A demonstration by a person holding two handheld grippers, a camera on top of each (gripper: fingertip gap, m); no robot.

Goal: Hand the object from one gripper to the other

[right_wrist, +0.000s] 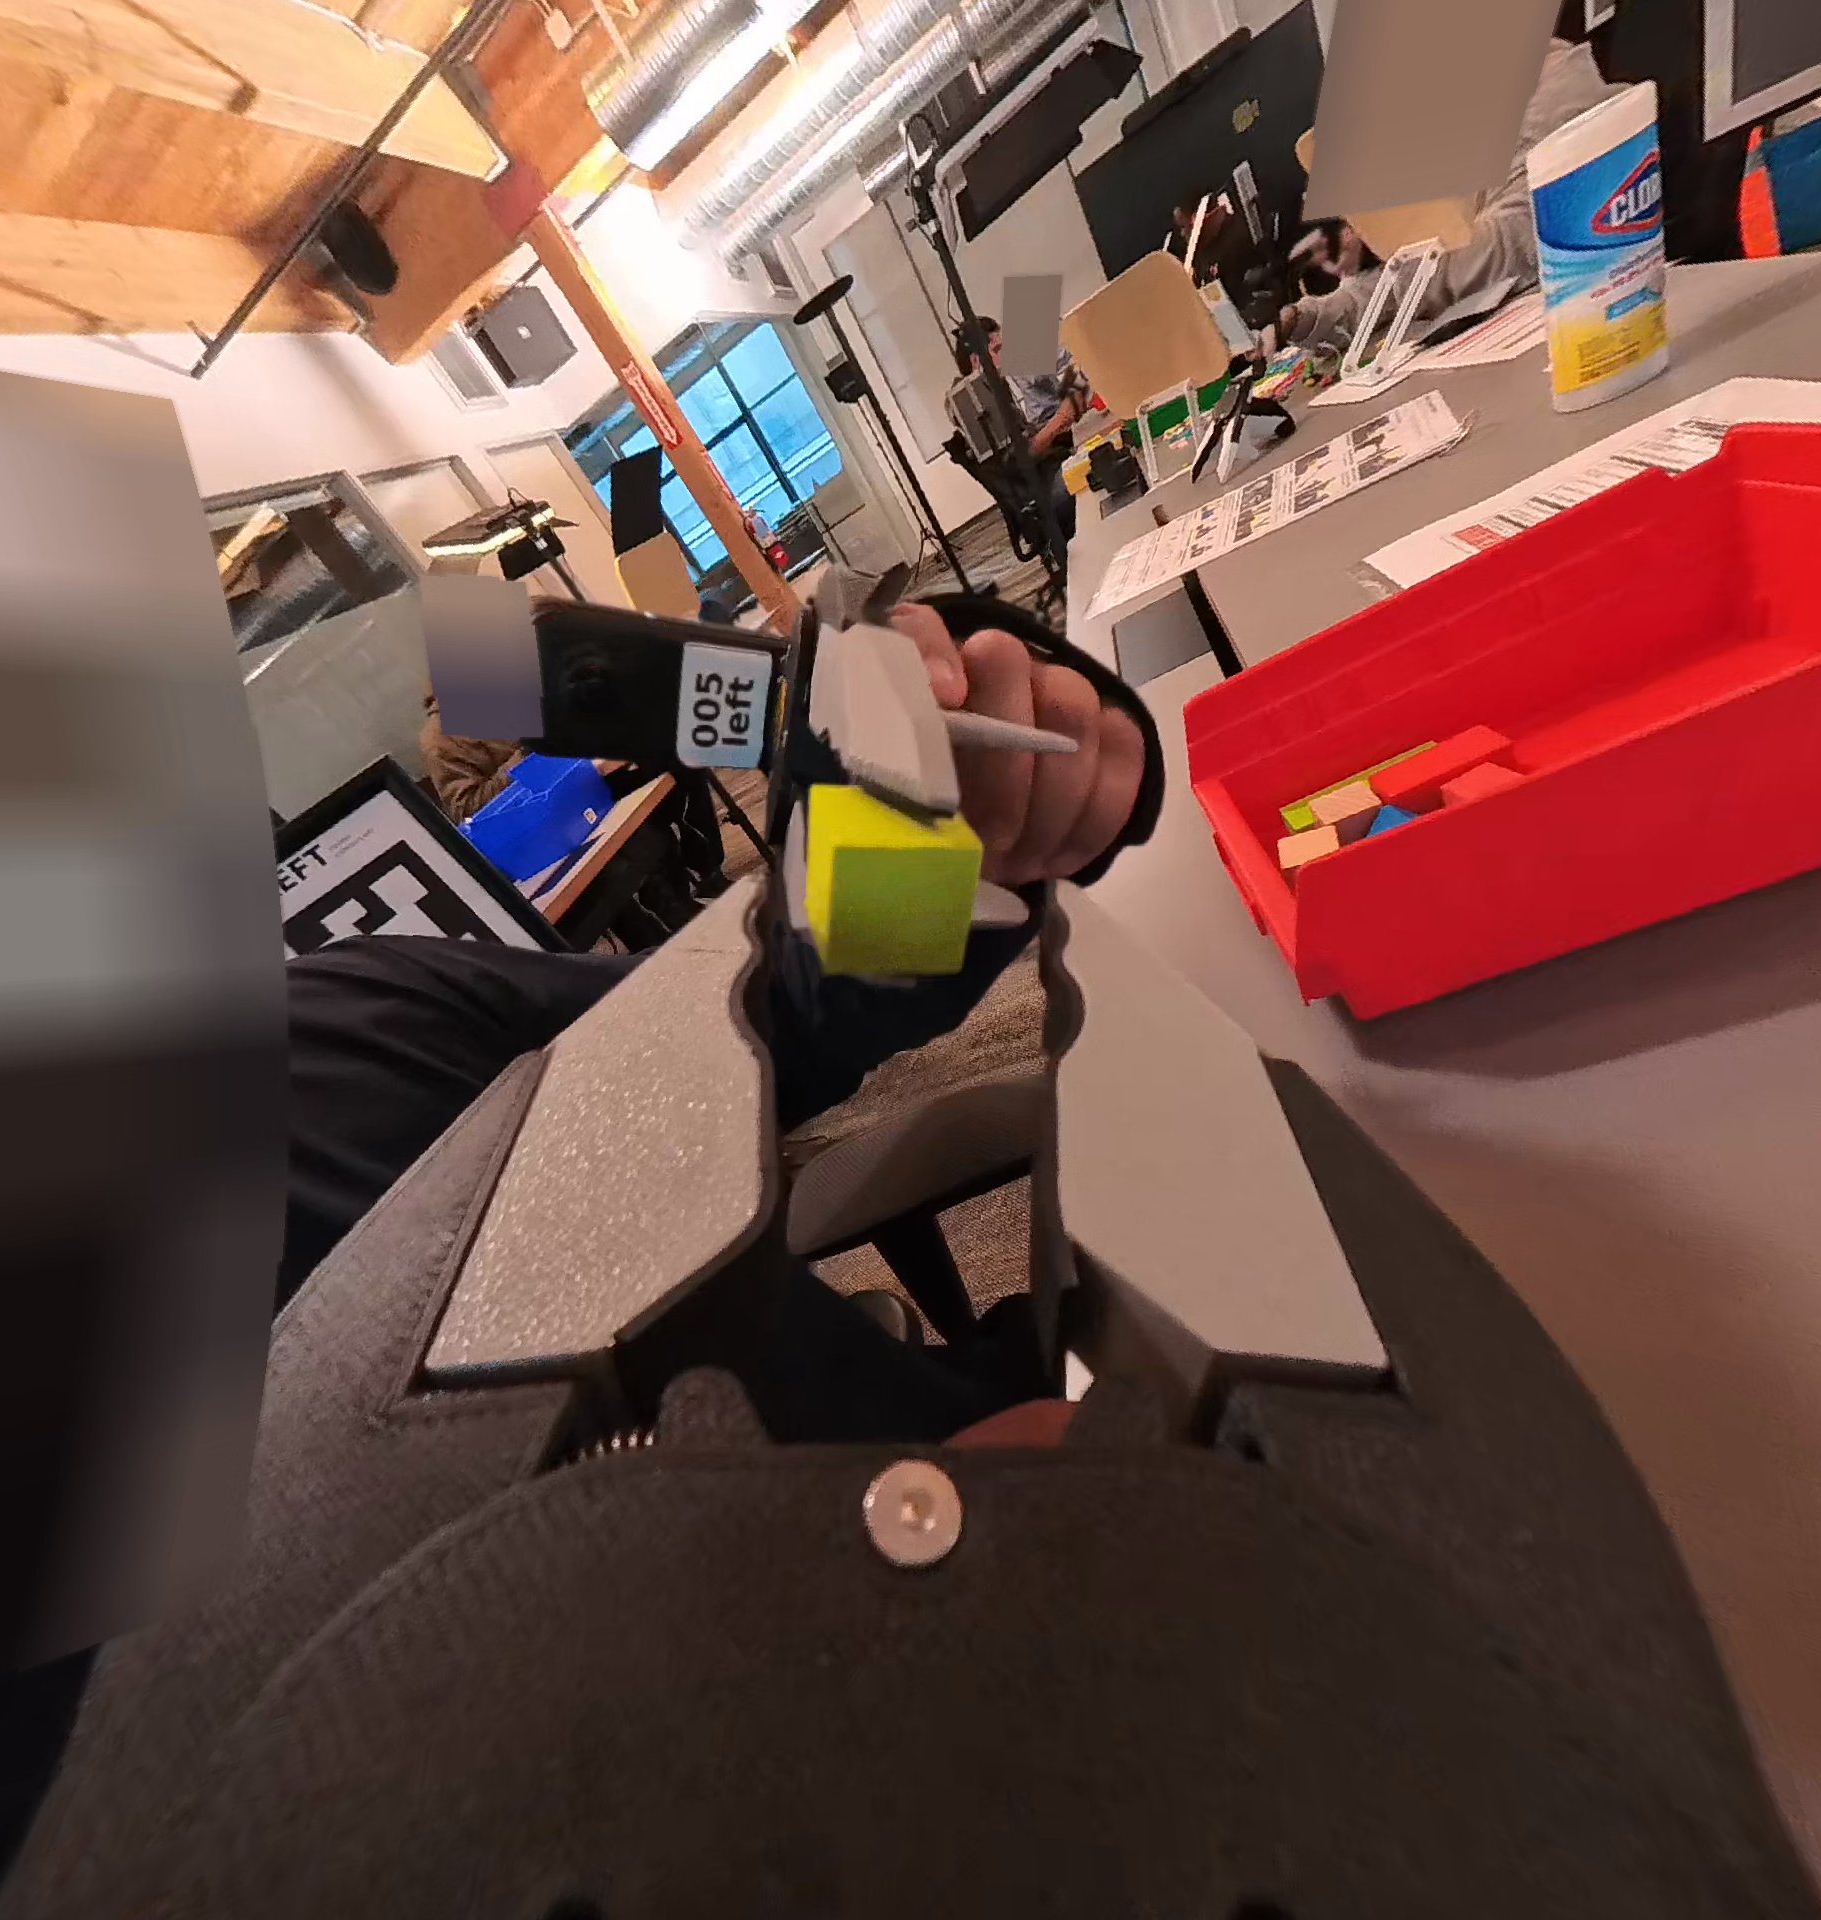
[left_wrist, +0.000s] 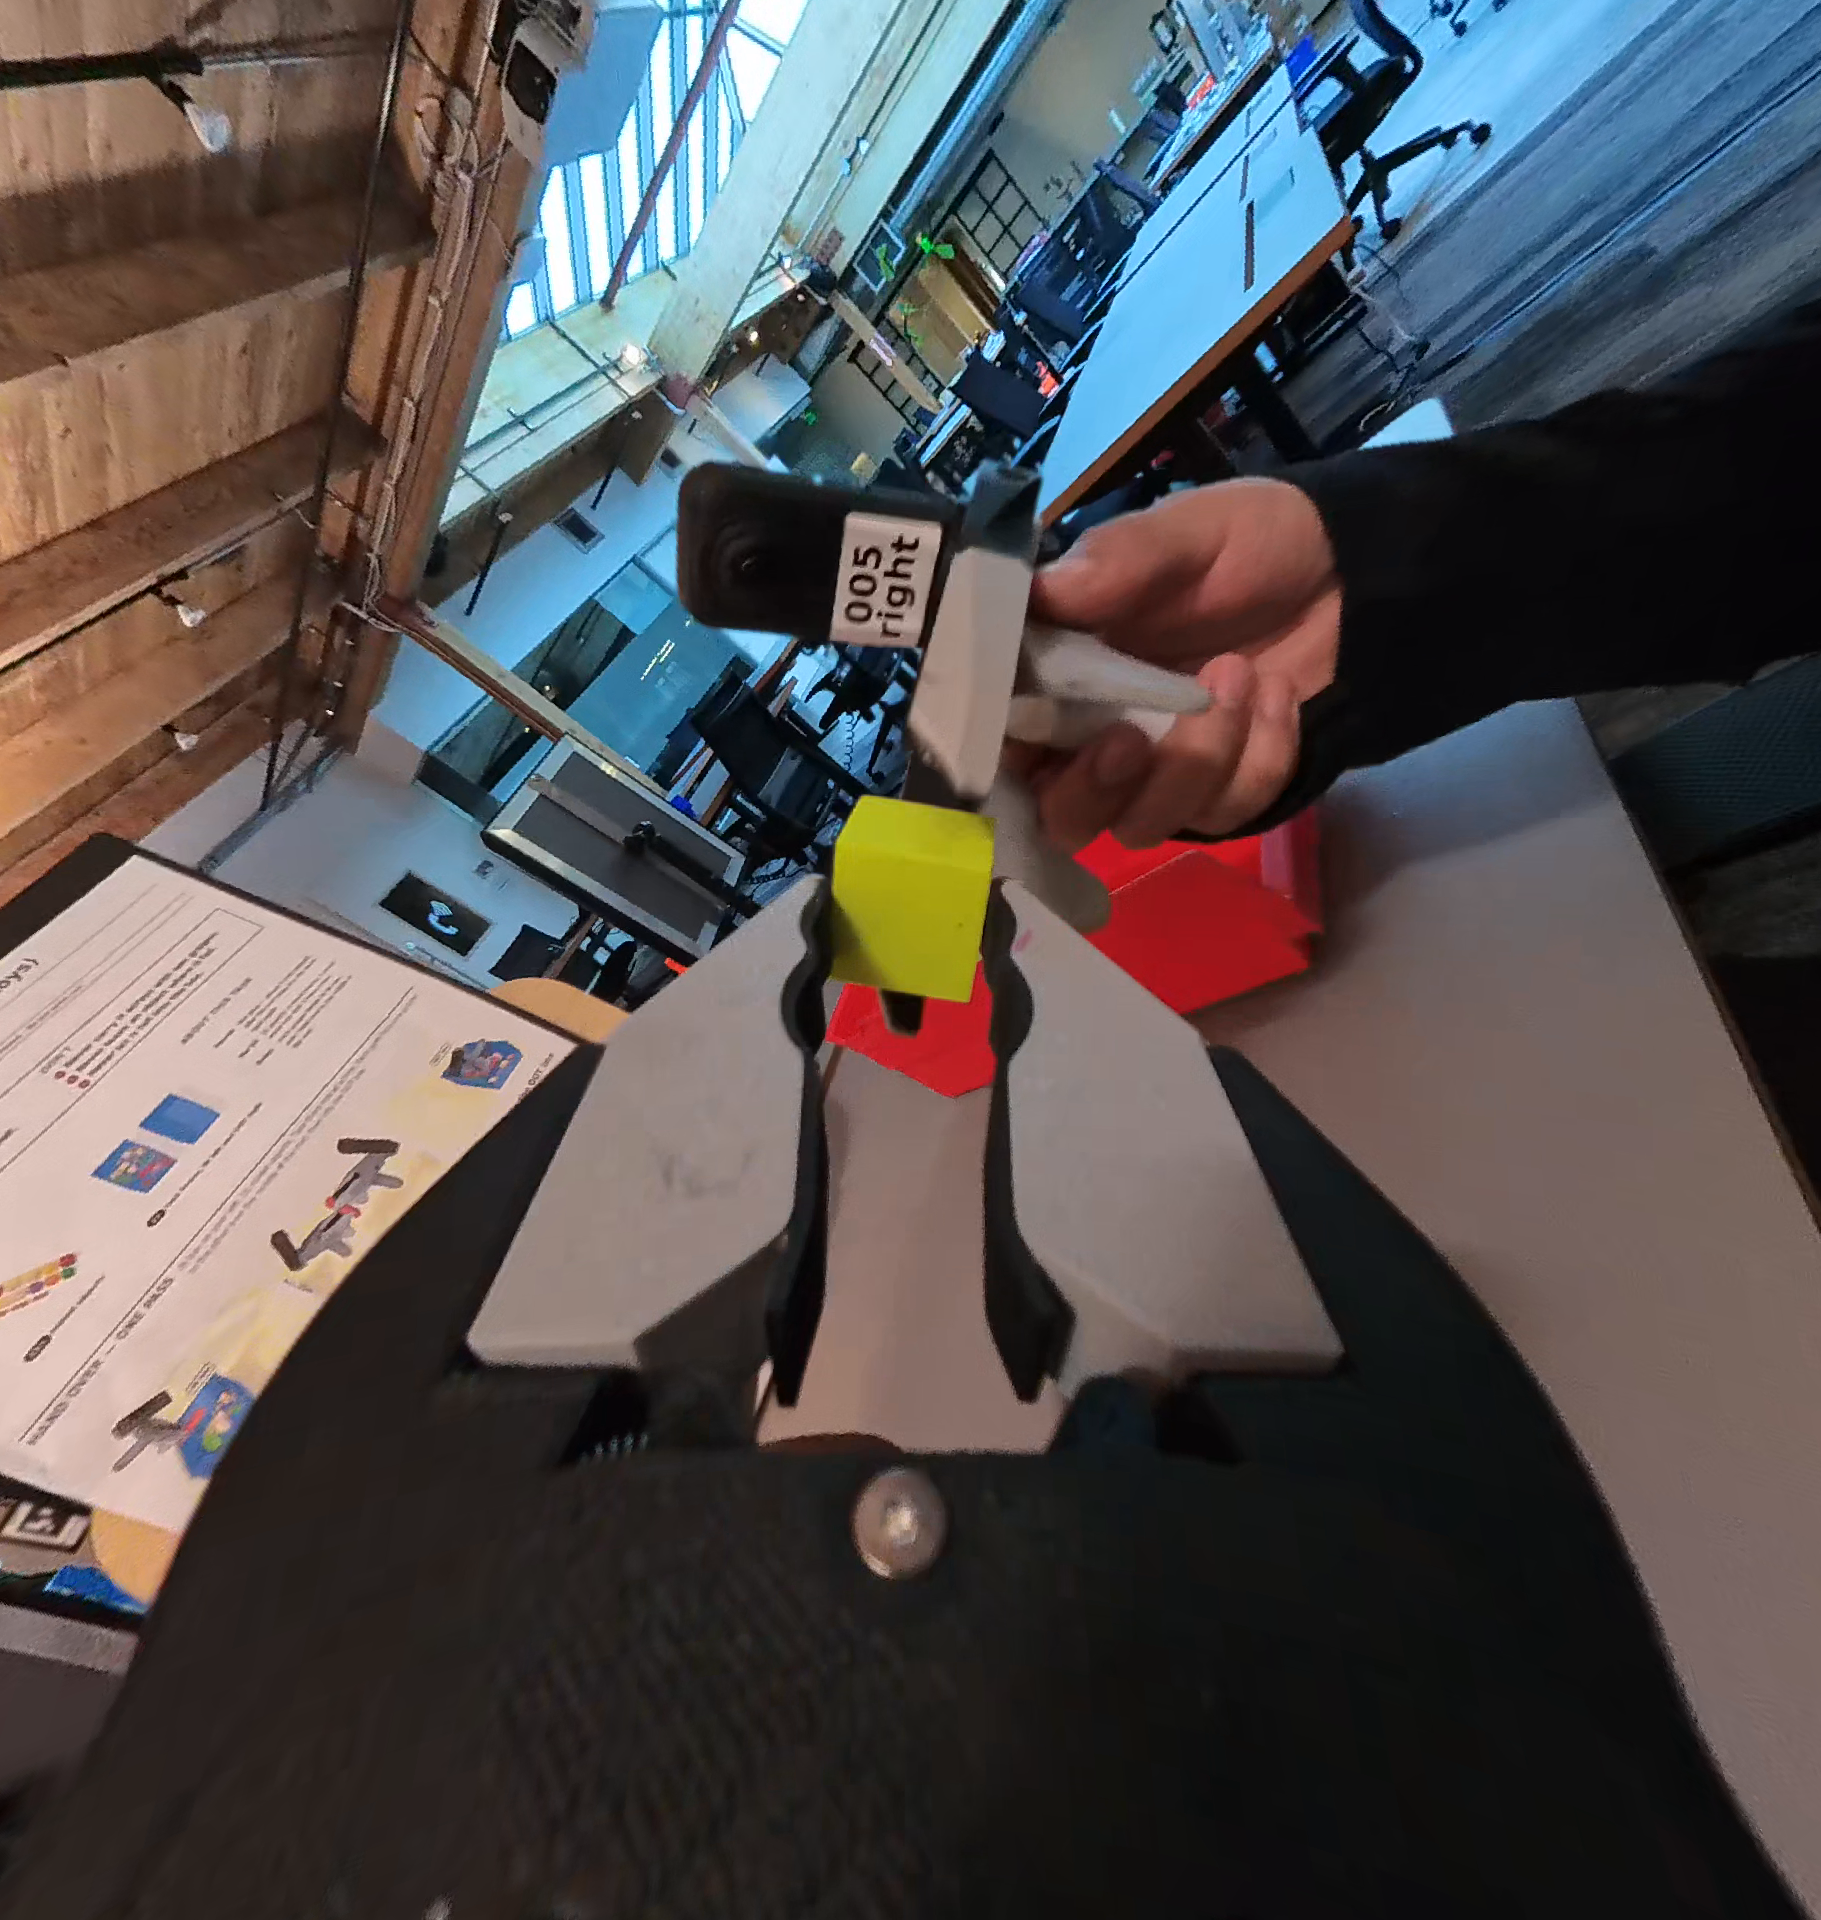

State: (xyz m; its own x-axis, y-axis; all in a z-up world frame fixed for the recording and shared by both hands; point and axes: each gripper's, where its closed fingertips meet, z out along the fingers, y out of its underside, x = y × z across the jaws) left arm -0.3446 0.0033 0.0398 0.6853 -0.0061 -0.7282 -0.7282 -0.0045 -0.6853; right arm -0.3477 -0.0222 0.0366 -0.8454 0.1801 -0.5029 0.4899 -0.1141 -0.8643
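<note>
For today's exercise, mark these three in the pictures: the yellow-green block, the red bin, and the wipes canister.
yellow-green block [left_wrist: 911, 914]: left wrist view, its front face between the fingertips.
red bin [right_wrist: 1571, 914]: right wrist view, its near outer wall.
wipes canister [right_wrist: 1602, 260]: right wrist view, the middle of its printed side.

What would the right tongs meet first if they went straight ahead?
The yellow block, held in the left tongs, already sits between the open right tongs. Pushing on, they would probably meet the left tongs; depth is unclear.
</note>
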